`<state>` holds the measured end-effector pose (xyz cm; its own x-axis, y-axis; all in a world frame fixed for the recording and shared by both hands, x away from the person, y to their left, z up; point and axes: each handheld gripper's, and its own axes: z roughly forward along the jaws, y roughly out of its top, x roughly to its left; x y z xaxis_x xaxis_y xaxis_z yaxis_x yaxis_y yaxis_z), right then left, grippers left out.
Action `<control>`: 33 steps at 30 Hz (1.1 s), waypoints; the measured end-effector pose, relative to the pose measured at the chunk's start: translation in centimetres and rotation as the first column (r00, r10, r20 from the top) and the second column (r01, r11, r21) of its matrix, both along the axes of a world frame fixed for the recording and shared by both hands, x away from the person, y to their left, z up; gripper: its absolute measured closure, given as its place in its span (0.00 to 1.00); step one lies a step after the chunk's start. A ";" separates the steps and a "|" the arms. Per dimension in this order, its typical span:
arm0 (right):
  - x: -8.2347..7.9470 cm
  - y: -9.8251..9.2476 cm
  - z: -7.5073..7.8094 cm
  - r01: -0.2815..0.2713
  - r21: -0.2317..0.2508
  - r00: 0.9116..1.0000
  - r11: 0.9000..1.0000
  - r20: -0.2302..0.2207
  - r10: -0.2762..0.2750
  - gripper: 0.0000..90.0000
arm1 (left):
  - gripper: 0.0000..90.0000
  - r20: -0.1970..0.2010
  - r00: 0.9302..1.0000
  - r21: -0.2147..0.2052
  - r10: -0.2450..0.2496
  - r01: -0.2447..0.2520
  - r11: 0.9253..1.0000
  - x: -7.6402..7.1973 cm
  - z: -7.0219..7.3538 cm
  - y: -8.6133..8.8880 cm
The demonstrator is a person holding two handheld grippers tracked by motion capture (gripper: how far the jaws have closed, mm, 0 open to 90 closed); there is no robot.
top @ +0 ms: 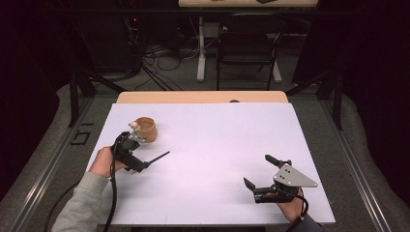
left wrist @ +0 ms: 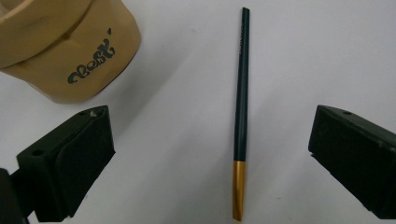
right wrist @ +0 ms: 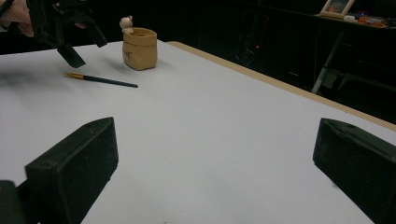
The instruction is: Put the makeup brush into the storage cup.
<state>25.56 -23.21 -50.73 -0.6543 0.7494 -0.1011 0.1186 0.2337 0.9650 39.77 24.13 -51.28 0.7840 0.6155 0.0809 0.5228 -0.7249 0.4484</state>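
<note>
Left gripper view, left tool (left wrist: 210,154) spread above pencil (left wrist: 241,112), beside pot (left wrist: 70,51)

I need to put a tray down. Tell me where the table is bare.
The table is free across the middle and far right, between the pencil and the right gripper. It is crowded at the left, where the cup, pencil and left gripper sit close together.
</note>
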 end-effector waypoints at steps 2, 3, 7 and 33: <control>0.0 0.0 0.0 -0.001 -0.001 1.000 1.000 -0.002 0.001 0.00 | 0.00 -0.008 1.000 0.015 -0.001 0.001 1.000 0.1 -0.2 -0.2; 0.0 0.0 0.0 -0.001 -0.001 1.000 1.000 -0.002 0.001 0.00 | 0.00 -0.017 1.000 0.019 -0.008 0.009 1.000 0.2 -0.3 -0.2; 0.0 0.0 0.0 -0.003 0.000 1.000 1.000 0.000 0.003 0.00 | 0.05 -0.038 0.999 0.034 -0.025 0.027 0.999 0.4 -0.6 -0.5; 0.2 0.2 -0.2 -0.008 -0.013 1.000 1.000 -0.014 0.007 0.00 | 0.65 -0.199 0.978 0.135 -0.060 0.088 0.987 1.6 -1.4 -1.2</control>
<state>25.74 -22.97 -50.92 -0.6613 0.7432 -0.1016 0.1305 0.2473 0.9601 41.36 22.95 -52.71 0.8360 0.5486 0.0062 0.5323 -0.8138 0.2332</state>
